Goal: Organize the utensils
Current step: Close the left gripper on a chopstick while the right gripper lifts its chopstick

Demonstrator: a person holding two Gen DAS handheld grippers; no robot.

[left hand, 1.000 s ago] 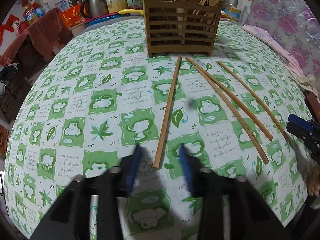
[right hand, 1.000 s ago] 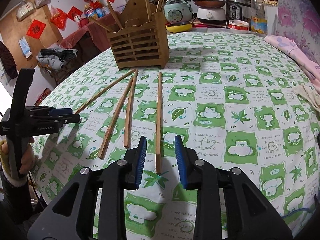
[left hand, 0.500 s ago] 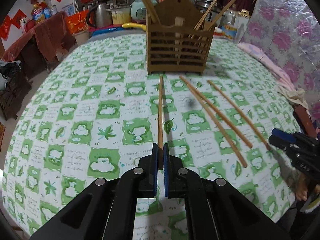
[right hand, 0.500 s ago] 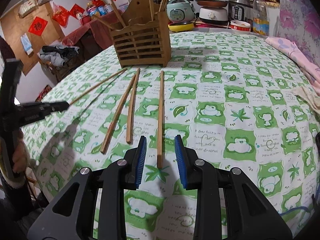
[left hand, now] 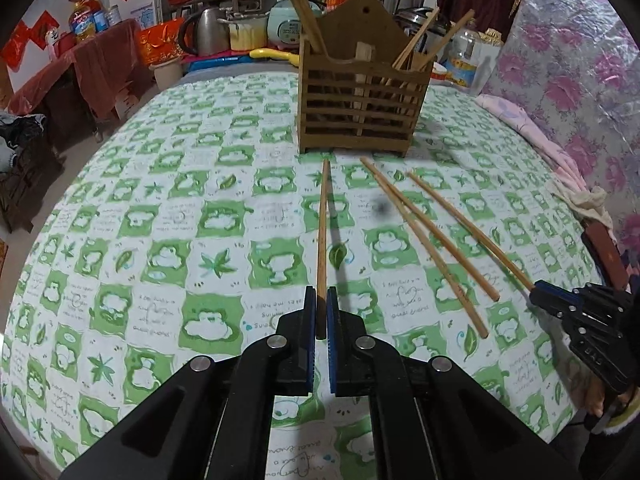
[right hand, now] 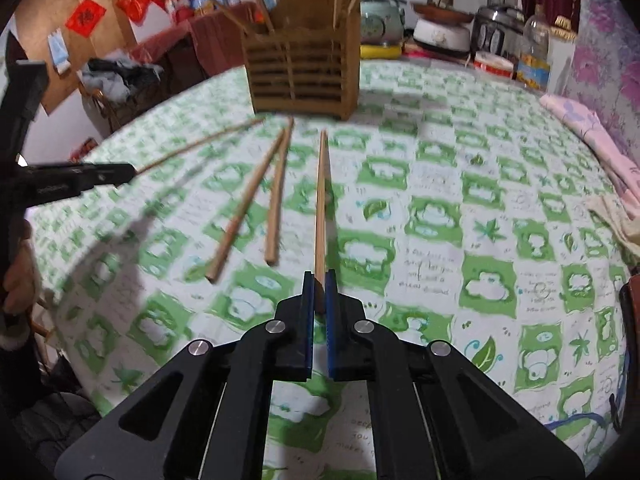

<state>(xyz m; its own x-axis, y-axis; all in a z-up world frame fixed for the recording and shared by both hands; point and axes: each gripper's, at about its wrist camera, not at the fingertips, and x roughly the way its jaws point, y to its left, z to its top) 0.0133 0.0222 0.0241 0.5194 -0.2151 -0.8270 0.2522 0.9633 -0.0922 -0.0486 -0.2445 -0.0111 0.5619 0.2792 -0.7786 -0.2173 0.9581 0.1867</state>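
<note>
In the left wrist view, the left hand-held gripper [left hand: 320, 312] is clamped on the near end of a long, thin wooden chopstick [left hand: 322, 224], its blue pads pressed to either side of the stick. The stick runs straight ahead along the line of the fingers, its far tip pointing at the foot of the slatted brown wooden utensil holder [left hand: 360, 108]. That alignment looks deliberate: a grip at the very end leaves the whole length free to be tipped up and dropped into the holder, which already carries several upright sticks. Two more loose wooden chopsticks [left hand: 430, 240] lie side by side on the cloth to the right. Beyond them a further stick ends in the right hand-held gripper [left hand: 554, 300], seen at the frame's edge.

In the right wrist view, which is blurred, that right hand-held gripper [right hand: 319, 292] is likewise closed on the near end of its own wooden chopstick [right hand: 320, 200], aimed at the same holder [right hand: 302, 68]. The loose pair [right hand: 262, 204] lies to its left.

The tabletop [left hand: 160, 240] is round, under a green-and-white checked cloth printed with leaves and cartoon animals; a dark smudge sits near the loose sticks. Around it the room is crowded: a steel kettle [left hand: 206, 32], rice cookers, bottles, red paper decorations on the wall, and a pink floral covering to the right.
</note>
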